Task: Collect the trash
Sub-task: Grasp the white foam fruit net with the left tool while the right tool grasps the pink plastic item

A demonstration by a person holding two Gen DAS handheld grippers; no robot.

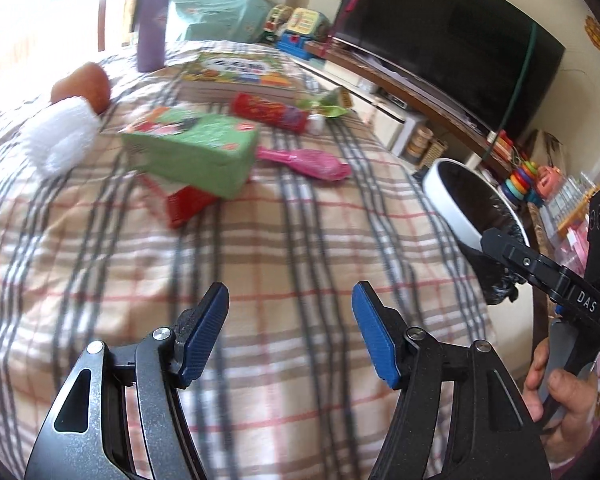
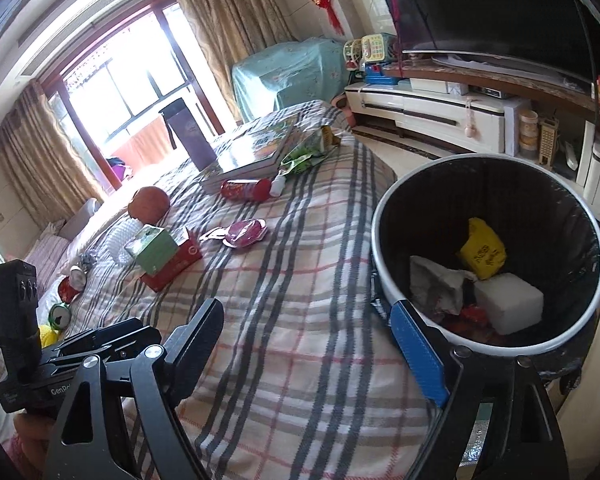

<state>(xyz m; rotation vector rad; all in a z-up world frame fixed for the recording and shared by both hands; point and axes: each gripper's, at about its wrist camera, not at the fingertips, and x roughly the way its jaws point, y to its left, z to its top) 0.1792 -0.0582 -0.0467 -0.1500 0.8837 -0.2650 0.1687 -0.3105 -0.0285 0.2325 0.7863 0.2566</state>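
Plaid bedding (image 1: 260,240) in beige, grey and red covers the surface where the clutter lies, and both views look across it. From the left wrist, the left gripper (image 1: 290,336) hovers over bare cloth with its blue pads well apart, holding nothing. Ahead of it sit a green tissue box (image 1: 192,148) on a red packet (image 1: 188,204), a pink wrapper (image 1: 312,164) just to the right, a red tube (image 1: 270,112) beyond, then a green snack bag (image 1: 326,106) beside a picture book (image 1: 240,74). This view catches only the white rim of the trash bin (image 1: 452,200) at the right edge, with the other tool's arm crossing it. The right wrist view looks straight into the bin (image 2: 384,280) — black liner, a yellow bag (image 2: 482,254), crumpled paper (image 2: 436,280) and a white block (image 2: 508,300) inside. The right gripper (image 2: 312,328) is also spread wide and empty, its blue pad (image 2: 420,352) touching or just in front of the bin's rim — I cannot tell which. The same wrapper (image 2: 246,234), tube (image 2: 246,190) and snack bag (image 2: 308,152) lie well apart from the bin.
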